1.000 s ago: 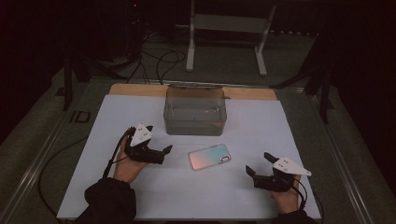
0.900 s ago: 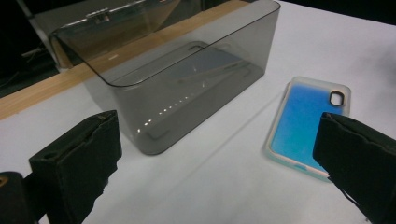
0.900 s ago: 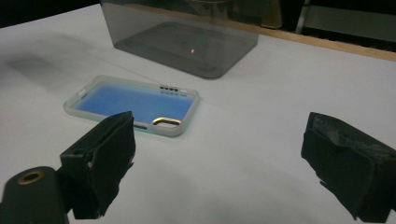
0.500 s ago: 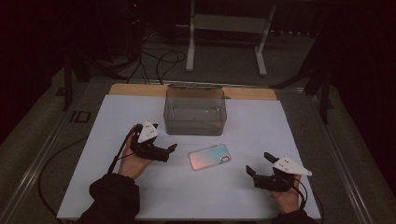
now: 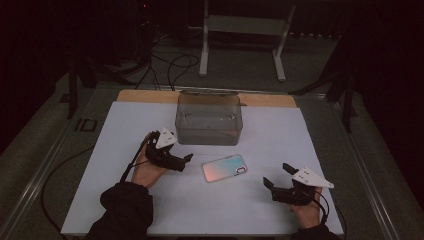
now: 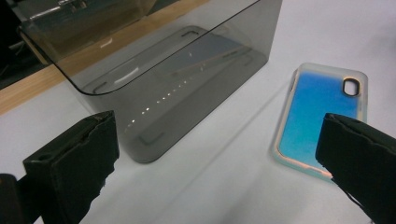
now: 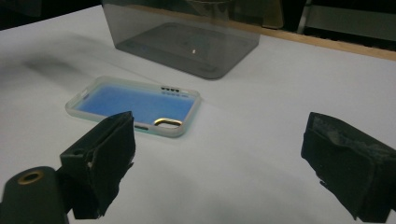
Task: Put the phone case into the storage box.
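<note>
A phone case (image 5: 225, 167) with a pale blue-to-pink sheen lies flat on the white table cover (image 5: 120, 130), camera cutout toward the right. In the left gripper view the case (image 6: 322, 112) lies partly behind the right jaw. My left gripper (image 5: 184, 161) is open just left of the case and apart from it, jaws pointing at it. It is also open and empty in its own view (image 6: 217, 140). My right gripper (image 5: 277, 175) is open to the right of the case, low over the cover. Its own view (image 7: 219, 140) has the case (image 7: 135, 105) ahead on the left.
An empty smoky clear plastic box (image 5: 209, 119) stands behind the case, near the far edge of the cover, and it is close ahead of my left gripper (image 6: 177, 70). A wooden strip (image 5: 145, 96) borders the far side. Cables and a metal stand lie on the floor beyond.
My left gripper has shifted a little to the right and forward, toward the case and the box, and rolled slightly. The right gripper and the case have not moved.
</note>
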Demonstrator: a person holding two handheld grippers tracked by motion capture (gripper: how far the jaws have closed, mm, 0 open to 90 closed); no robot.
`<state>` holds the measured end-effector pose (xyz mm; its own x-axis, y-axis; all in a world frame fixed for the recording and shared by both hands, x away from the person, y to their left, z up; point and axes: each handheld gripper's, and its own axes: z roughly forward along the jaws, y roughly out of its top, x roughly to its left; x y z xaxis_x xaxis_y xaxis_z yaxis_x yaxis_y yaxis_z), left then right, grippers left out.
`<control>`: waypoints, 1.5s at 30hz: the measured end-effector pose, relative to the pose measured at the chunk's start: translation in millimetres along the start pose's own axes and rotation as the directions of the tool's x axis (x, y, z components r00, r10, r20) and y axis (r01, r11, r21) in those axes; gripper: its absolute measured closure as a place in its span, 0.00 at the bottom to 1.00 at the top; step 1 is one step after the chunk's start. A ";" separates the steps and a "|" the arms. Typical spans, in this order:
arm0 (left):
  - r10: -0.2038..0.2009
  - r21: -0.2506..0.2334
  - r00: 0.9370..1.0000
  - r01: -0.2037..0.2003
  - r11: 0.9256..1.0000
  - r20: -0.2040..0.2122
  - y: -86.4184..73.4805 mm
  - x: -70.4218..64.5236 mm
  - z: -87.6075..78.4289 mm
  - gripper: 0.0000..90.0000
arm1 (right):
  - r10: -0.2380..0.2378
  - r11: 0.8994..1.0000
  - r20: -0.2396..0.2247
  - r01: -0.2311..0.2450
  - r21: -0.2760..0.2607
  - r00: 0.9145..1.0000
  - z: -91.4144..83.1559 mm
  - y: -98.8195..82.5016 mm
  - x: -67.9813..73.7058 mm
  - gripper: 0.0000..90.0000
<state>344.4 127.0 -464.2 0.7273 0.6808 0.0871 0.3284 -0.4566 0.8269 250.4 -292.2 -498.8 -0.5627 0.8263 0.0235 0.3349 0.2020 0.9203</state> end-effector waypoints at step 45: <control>0.095 0.223 0.992 -0.111 0.968 0.081 19.3 -17.6 51.0 0.04 | -0.003 1.000 -0.009 0.003 0.005 1.000 0.6 0.3 0.4 0.11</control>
<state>368.6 76.9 -478.1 0.8019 0.5853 0.1202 0.3716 -0.6460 0.6668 250.7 -291.6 -498.8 -0.5702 0.8212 0.0243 0.3370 0.2069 0.9185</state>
